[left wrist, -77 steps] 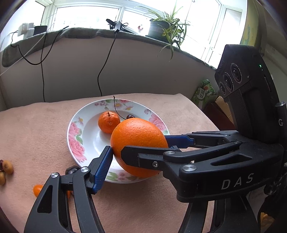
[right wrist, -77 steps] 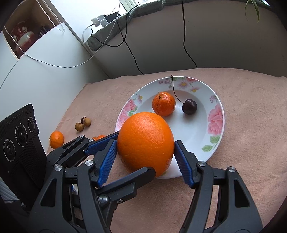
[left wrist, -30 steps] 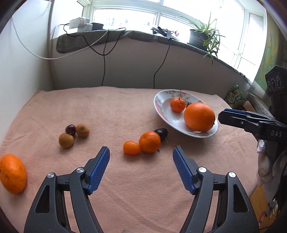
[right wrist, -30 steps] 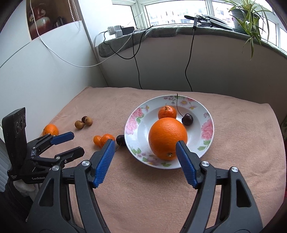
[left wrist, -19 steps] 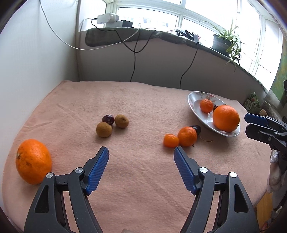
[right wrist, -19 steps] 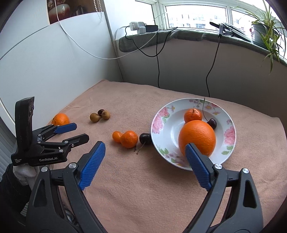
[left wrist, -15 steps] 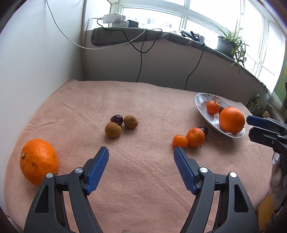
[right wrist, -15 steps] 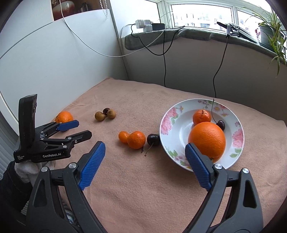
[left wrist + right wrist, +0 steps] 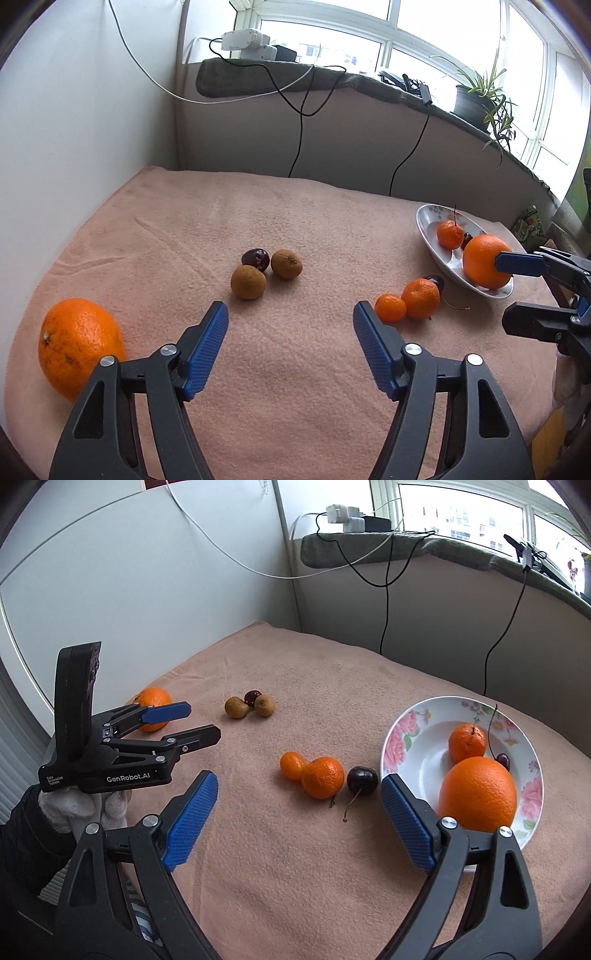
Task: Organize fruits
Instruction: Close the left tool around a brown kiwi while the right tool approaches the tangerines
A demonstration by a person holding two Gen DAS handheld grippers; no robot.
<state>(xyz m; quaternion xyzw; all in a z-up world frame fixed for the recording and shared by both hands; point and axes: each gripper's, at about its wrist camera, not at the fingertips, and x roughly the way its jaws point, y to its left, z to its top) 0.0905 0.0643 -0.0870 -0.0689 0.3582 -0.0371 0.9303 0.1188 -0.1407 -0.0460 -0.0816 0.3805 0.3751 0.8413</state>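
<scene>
2 claws gape empty, left claw point(image 9: 290, 341) narrowing, right claw point(image 9: 299, 814) narrowing, above upright-stemmed plate cherry point(image 9: 503, 761).

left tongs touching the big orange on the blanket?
Apart. In the right wrist view the left tongs hang open and empty in front of the big orange, above the blanket; the left wrist view shows it off to one side of them.

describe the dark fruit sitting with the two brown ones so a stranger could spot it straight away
Start at the flowered plate on the pink cloth, then look far across toward the white wall, where three small fruits huddle together. The dark cherry is behind the two brown fruits: glossy deep red, the smallest of the three, while its neighbours are dull tan.
</scene>
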